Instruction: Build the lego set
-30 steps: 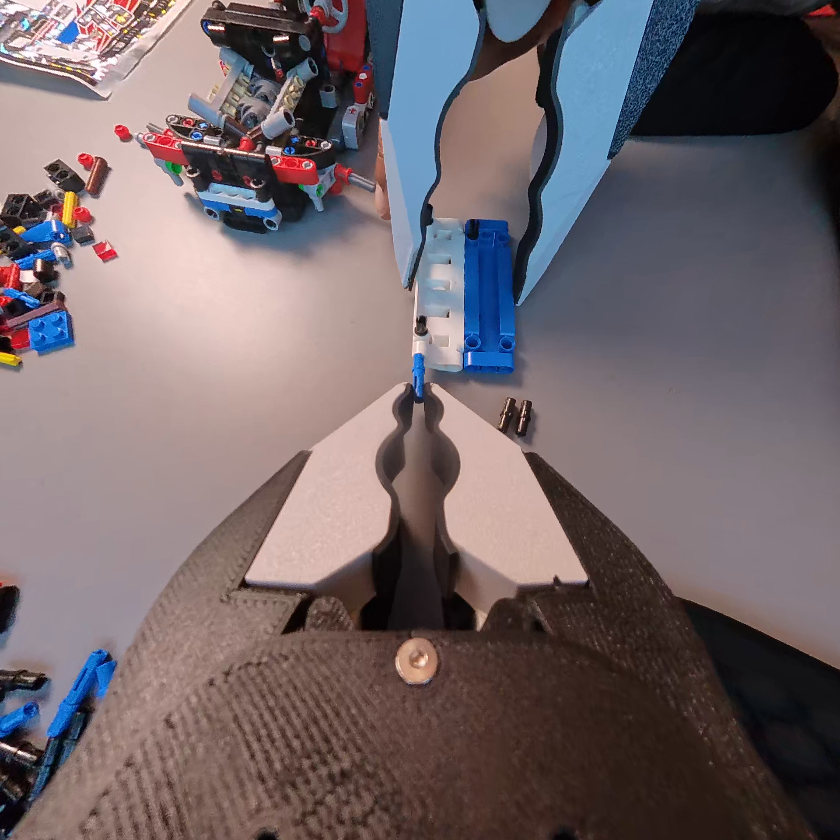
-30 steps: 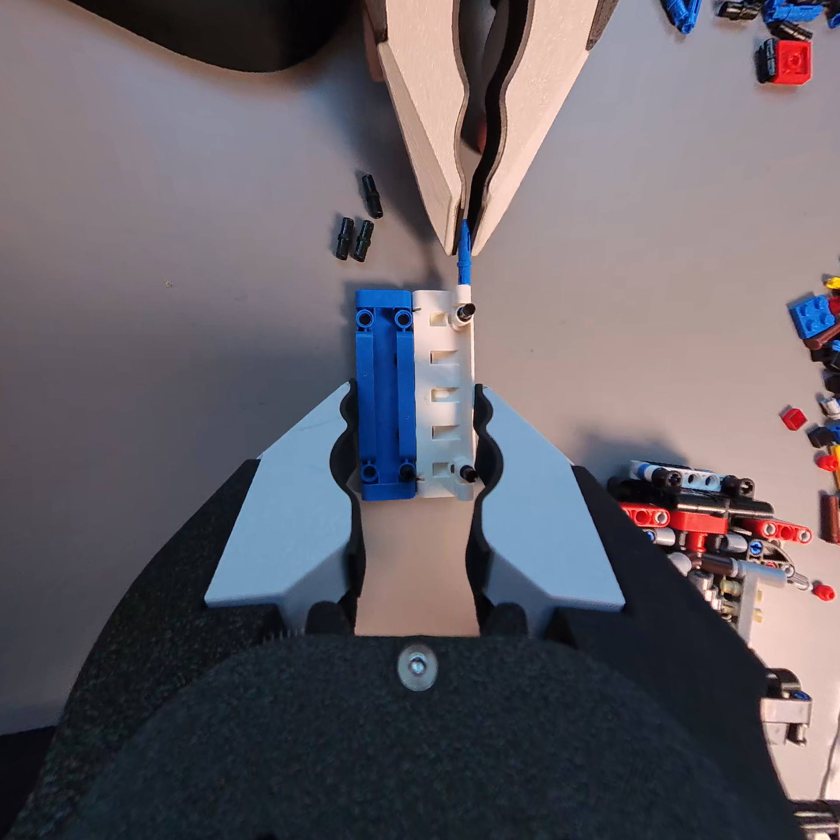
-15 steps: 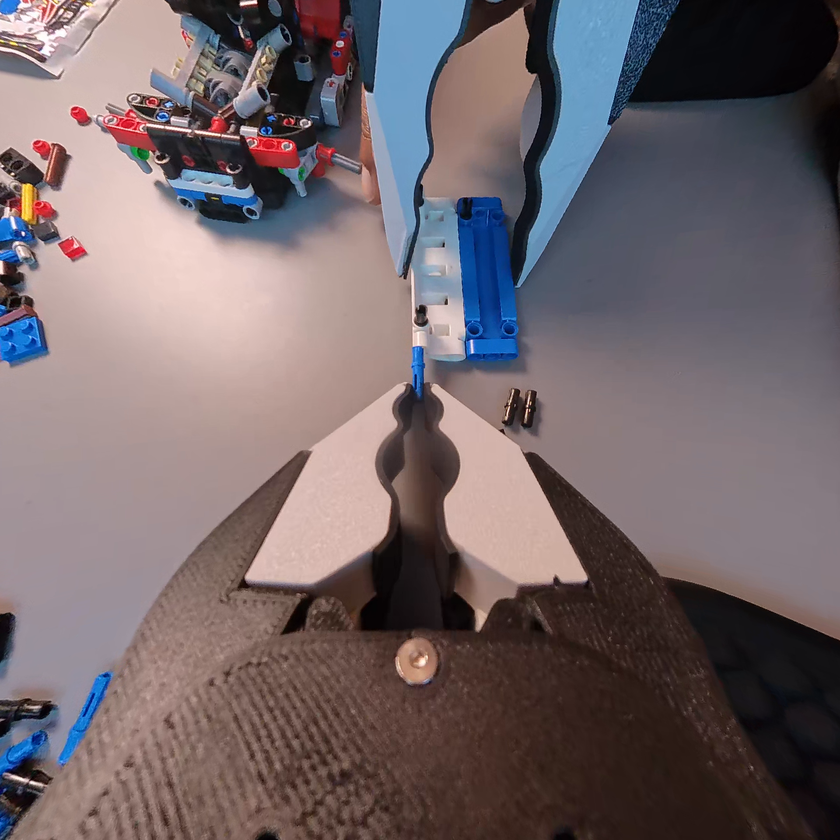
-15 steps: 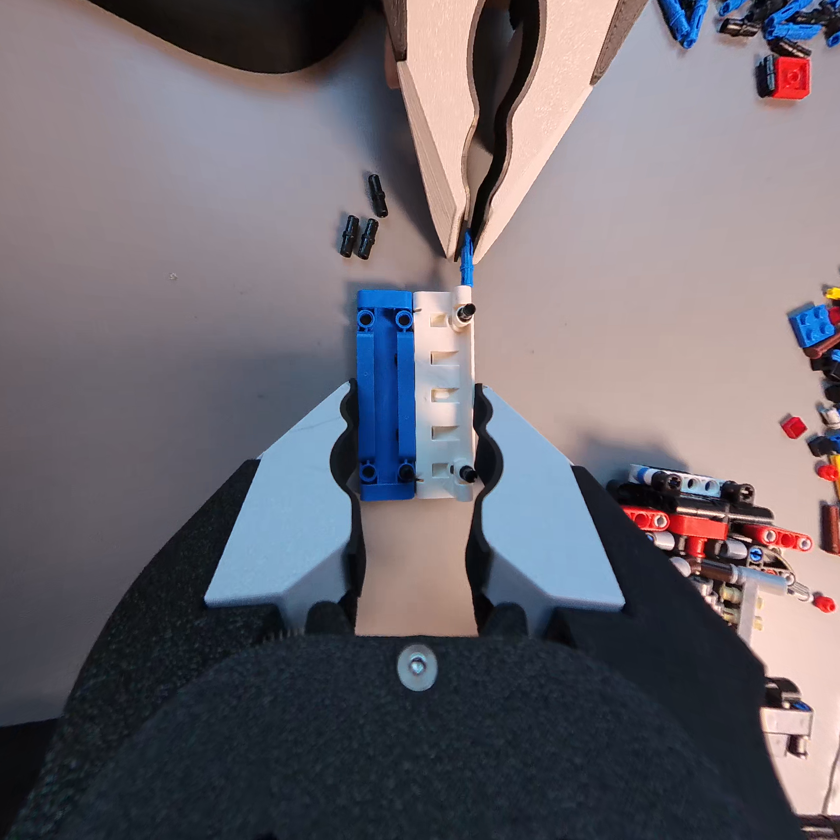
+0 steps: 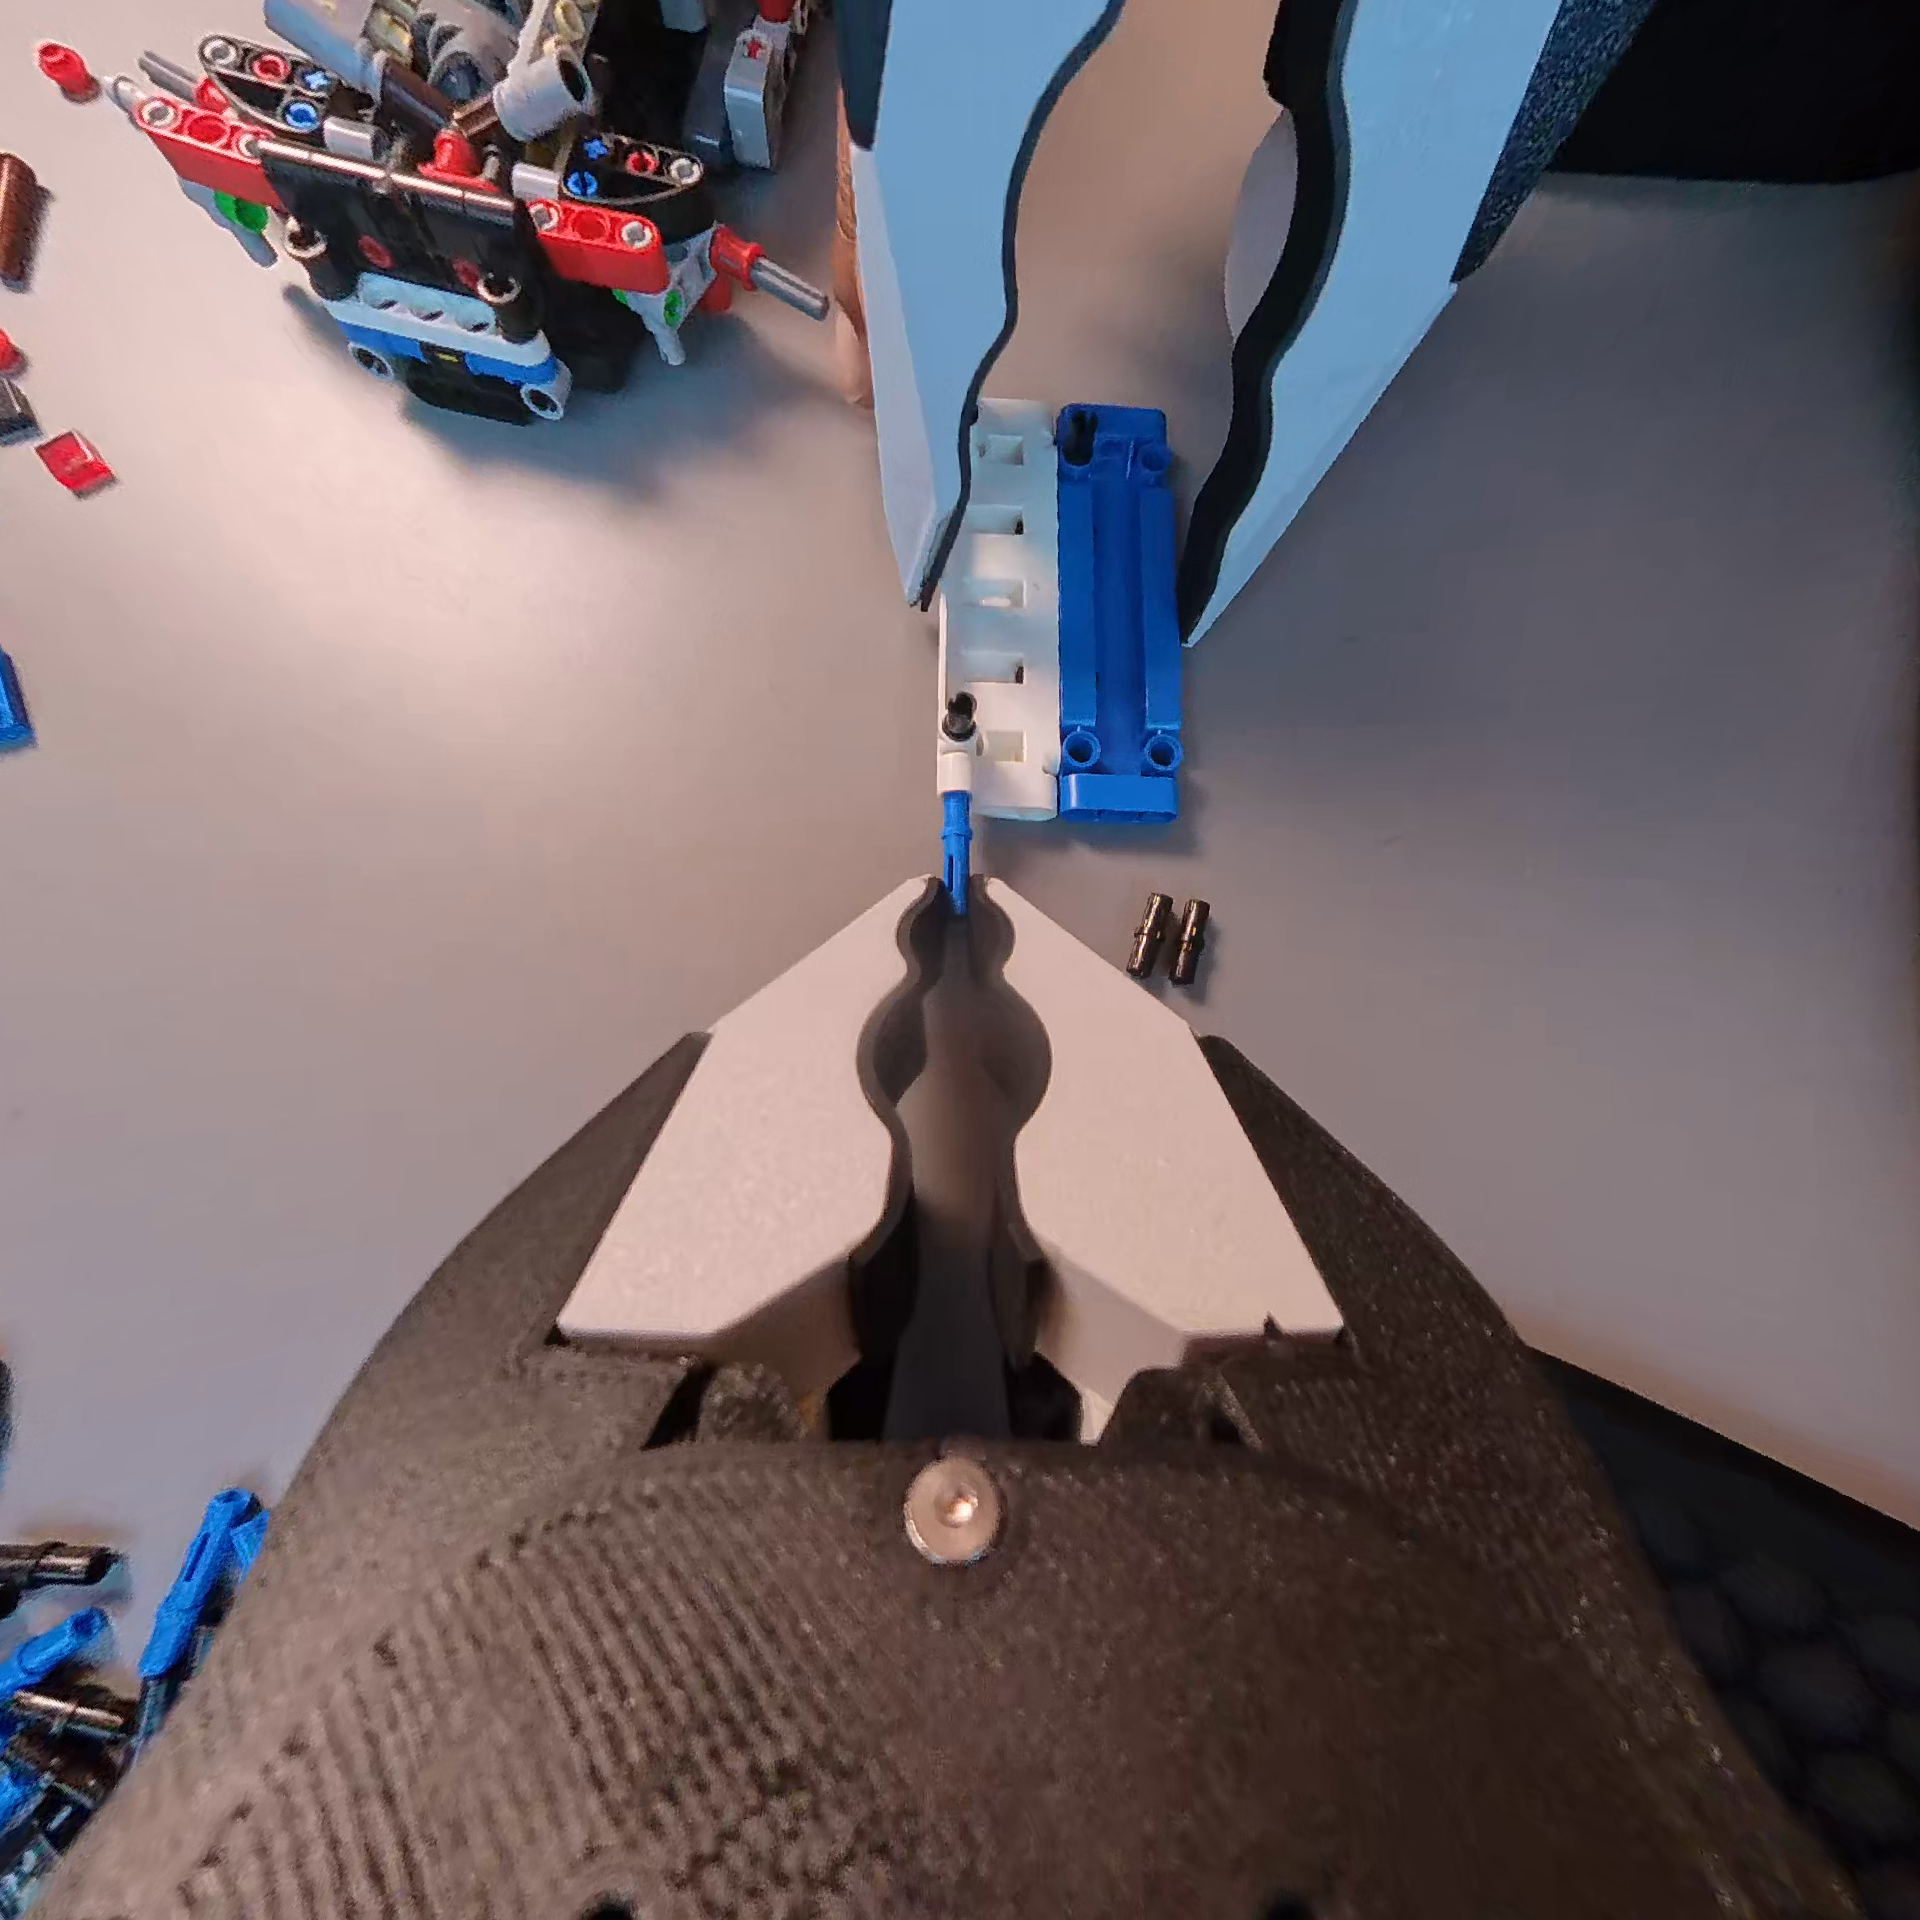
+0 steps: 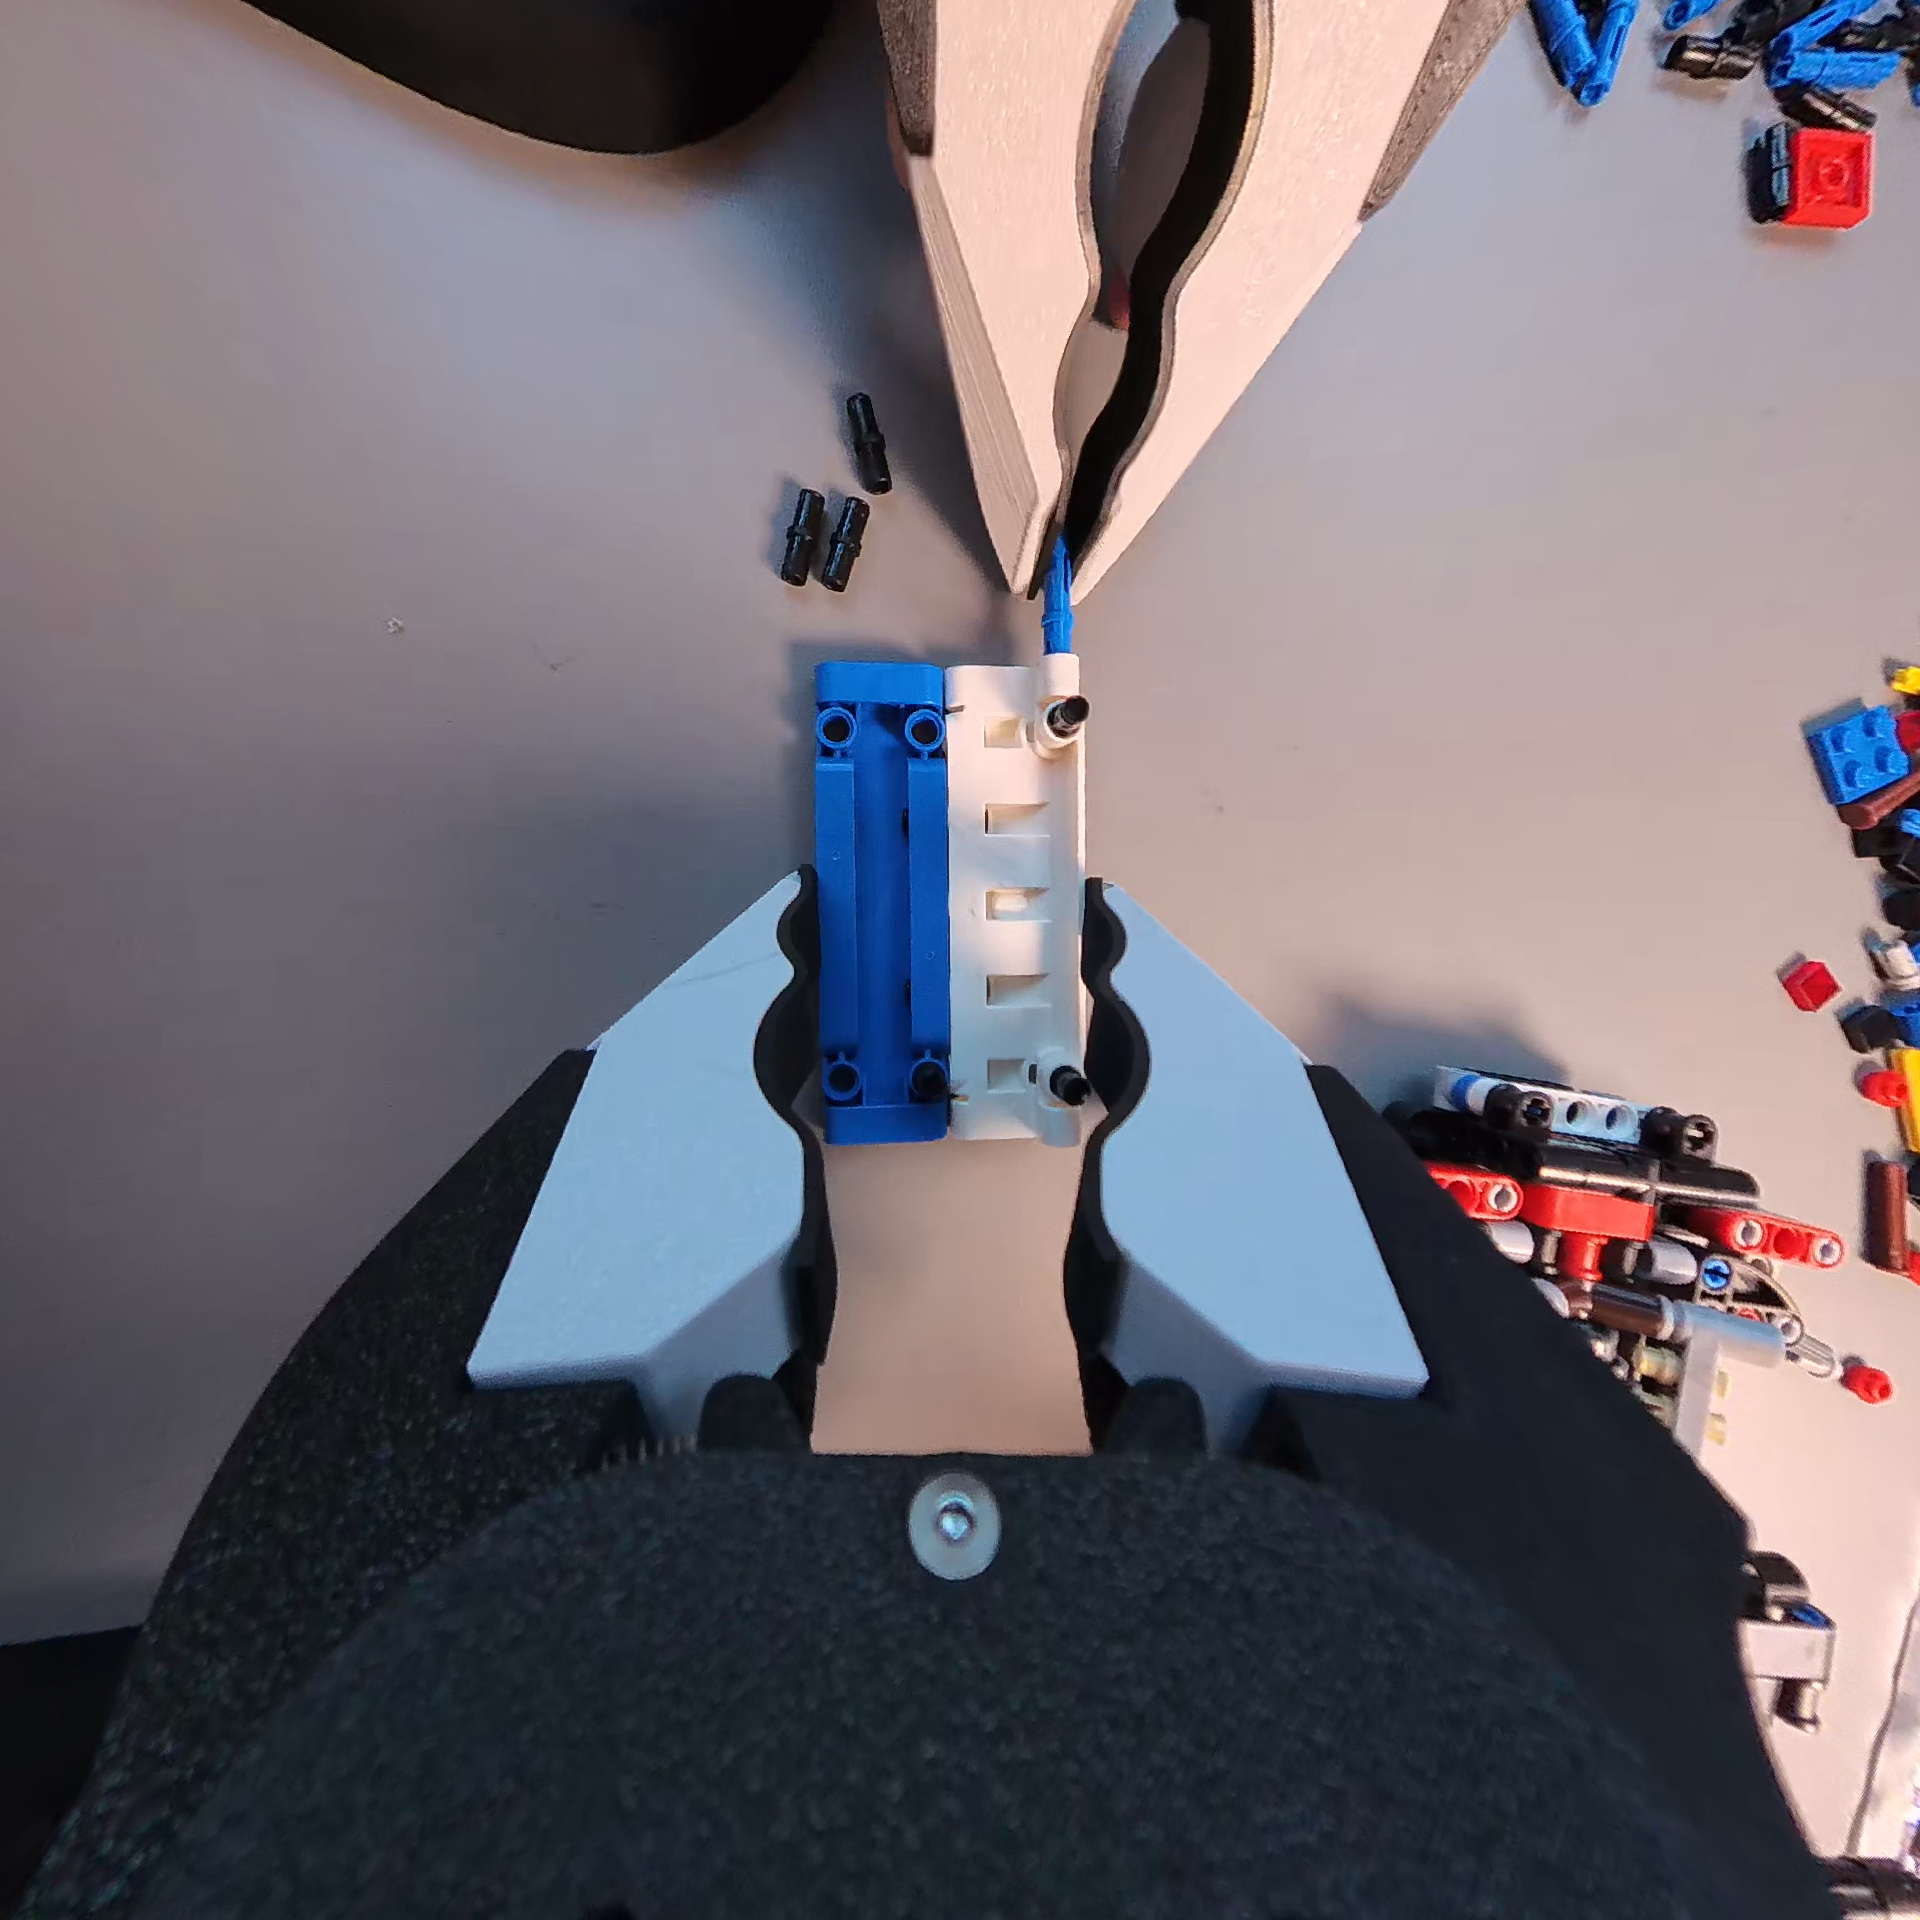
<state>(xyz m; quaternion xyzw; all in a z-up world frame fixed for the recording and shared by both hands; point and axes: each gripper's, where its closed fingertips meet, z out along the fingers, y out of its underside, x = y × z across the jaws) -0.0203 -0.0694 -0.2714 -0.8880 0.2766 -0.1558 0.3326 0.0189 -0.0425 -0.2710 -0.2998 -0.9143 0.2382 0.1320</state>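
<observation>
Left gripper (image 5: 958,885) pinched tight on a thin blue plastic pin (image 5: 955,847) plugged into the white connector (image 5: 957,766), right gripper (image 6: 948,906) clamped across the flat blue-and-white slotted panel assembly (image 6: 951,904) lying on the grey tabletop (image 5: 436,790), two small black pins (image 5: 1169,937) beside it, half-built red-and-black model (image 5: 457,208) well apart.

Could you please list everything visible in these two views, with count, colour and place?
Panel assembly: one, blue half joined to white half, flat on the table, between the right gripper's fingers.
Blue pin: one, pinched by the left gripper, its tip in a white connector at the panel's corner.
Black pins: three, loose beside the panel's far end.
Partly built model: one, red, black and blue, beside the right gripper.
Loose pieces: many, mixed colours, at the table edges.
Table: one, grey.
Left gripper: shut on the pin.
Right gripper: clamping the panel.
</observation>
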